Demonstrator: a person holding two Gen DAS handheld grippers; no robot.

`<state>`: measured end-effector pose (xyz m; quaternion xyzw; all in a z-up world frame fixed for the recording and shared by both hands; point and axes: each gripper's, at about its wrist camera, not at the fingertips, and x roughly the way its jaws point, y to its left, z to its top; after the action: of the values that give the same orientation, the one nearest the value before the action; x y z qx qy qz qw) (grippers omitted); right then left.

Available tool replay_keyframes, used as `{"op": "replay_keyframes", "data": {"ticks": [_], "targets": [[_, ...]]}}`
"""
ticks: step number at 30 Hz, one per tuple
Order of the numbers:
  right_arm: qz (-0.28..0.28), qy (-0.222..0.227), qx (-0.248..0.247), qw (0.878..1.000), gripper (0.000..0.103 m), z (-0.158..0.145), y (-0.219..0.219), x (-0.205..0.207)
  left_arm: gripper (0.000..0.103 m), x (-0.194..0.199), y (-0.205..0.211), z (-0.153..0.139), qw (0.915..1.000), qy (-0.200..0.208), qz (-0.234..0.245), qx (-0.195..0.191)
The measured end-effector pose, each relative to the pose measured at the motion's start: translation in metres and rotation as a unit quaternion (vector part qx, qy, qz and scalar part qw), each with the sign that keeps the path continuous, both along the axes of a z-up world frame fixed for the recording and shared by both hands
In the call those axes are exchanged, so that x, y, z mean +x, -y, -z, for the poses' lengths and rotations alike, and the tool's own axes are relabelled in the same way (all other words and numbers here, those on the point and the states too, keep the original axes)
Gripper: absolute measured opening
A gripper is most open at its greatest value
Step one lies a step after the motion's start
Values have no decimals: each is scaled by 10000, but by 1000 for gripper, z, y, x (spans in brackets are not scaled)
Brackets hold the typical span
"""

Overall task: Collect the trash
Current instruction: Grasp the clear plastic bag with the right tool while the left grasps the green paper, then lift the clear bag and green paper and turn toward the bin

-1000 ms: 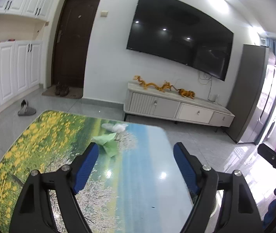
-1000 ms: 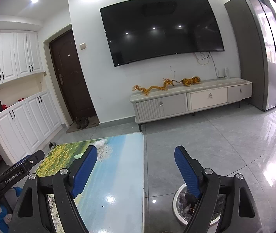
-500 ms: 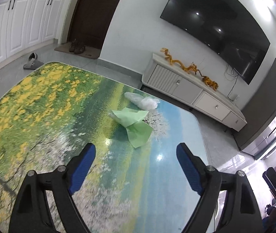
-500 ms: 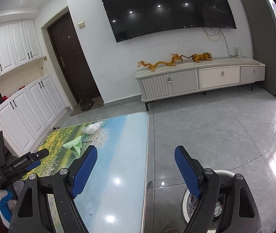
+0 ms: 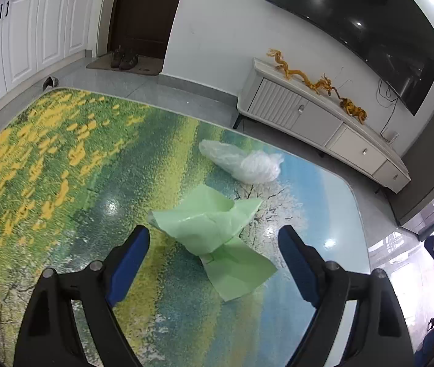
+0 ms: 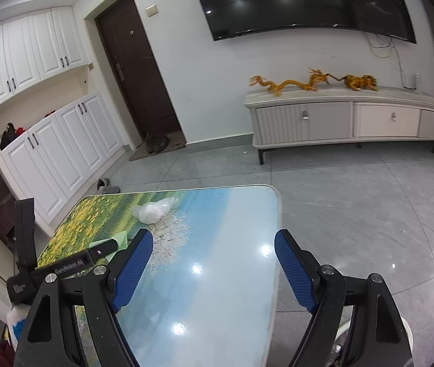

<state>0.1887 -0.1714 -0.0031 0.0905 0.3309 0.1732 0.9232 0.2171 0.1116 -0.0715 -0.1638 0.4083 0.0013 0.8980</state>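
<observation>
Glossy landscape-print table: crumpled green paper, clear plastic bag just beyond.

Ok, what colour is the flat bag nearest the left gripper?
Light green bag; clearest in the left wrist view.

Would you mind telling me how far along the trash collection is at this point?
Nothing looks collected yet: the green wrapper and the crumpled clear plastic bag both lie on the table. In hand: the left claw, jaws just opened wider, hangs over the green wrapper without gripping it. The right claw is open and empty. Left: picking up both pieces and binning them.
</observation>
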Motion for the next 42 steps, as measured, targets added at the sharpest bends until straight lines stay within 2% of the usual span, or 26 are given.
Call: {"op": "replay_keyframes", "data": {"ticks": [8,12,17,19,22,26,31,36,42], "targets": [[-684,11,-149,9975,80,5,-53,55,85,6,-13,13,9997,23,-218,-125],[-1092,-22,-214,9938,80,12,-88,87,83,11,-14,15,9999,-4,-160,54],[-1473,-81,-274,9887,80,21,-127,119,66,14,-22,15,9998,37,-152,101],[-1558,-183,-295,9872,80,30,-140,130,54,14,-28,15,9998,22,-168,135],[-1682,-372,-316,9846,80,44,-155,142,45,13,-42,16,9997,26,-204,156],[-1865,-593,-341,9801,80,61,-169,150,36,12,-59,16,9996,16,-223,180],[-2081,-654,-813,9725,80,74,-185,146,30,9,-72,18,9997,76,-214,-17],[-2136,-738,-1072,9682,74,86,-191,145,29,7,-74,19,9997,128,-188,-119],[-2177,-624,-1436,9634,55,92,-194,137,28,6,-76,19,9994,157,-168,-268]]}}
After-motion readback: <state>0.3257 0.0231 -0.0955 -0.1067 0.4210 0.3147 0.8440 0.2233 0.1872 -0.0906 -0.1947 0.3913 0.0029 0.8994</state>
